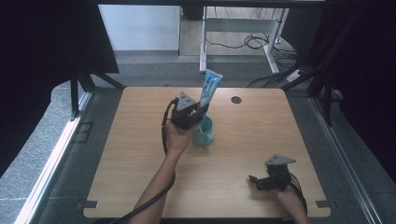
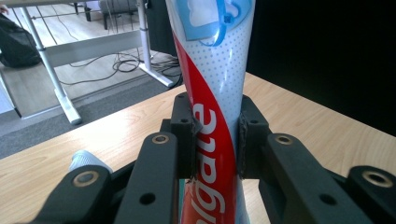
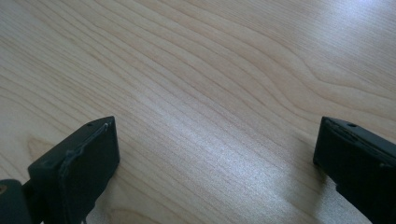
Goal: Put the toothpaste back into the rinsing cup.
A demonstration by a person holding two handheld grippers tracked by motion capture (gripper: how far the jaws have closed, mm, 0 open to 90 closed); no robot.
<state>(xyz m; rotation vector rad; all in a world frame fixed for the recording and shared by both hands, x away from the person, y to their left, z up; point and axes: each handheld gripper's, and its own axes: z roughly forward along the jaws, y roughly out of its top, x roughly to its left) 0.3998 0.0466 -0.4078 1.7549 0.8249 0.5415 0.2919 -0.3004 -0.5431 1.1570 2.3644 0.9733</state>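
Left gripper (image 1: pixel 200 112) clamps upright toothpaste tube (image 1: pixel 209 88) over cup (image 1: pixel 204 130); right gripper (image 1: pixel 256 181) rests open.

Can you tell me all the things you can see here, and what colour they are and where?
toothpaste tube: 1, white, blue and red, upright above the cup, clamped between the left gripper's jaws
cup: 1, teal, middle of the table, right by the left hand
table: 1, light wood, under everything
dark round spot: 1, on the table's far edge
white desk frame: 1, on the floor beyond the table, with black cables beside it
left gripper: 1, black, shut on the toothpaste tube
right gripper: 1, black, jaws open, low at the table's near right corner
forearms: 2, coming in from the near edge
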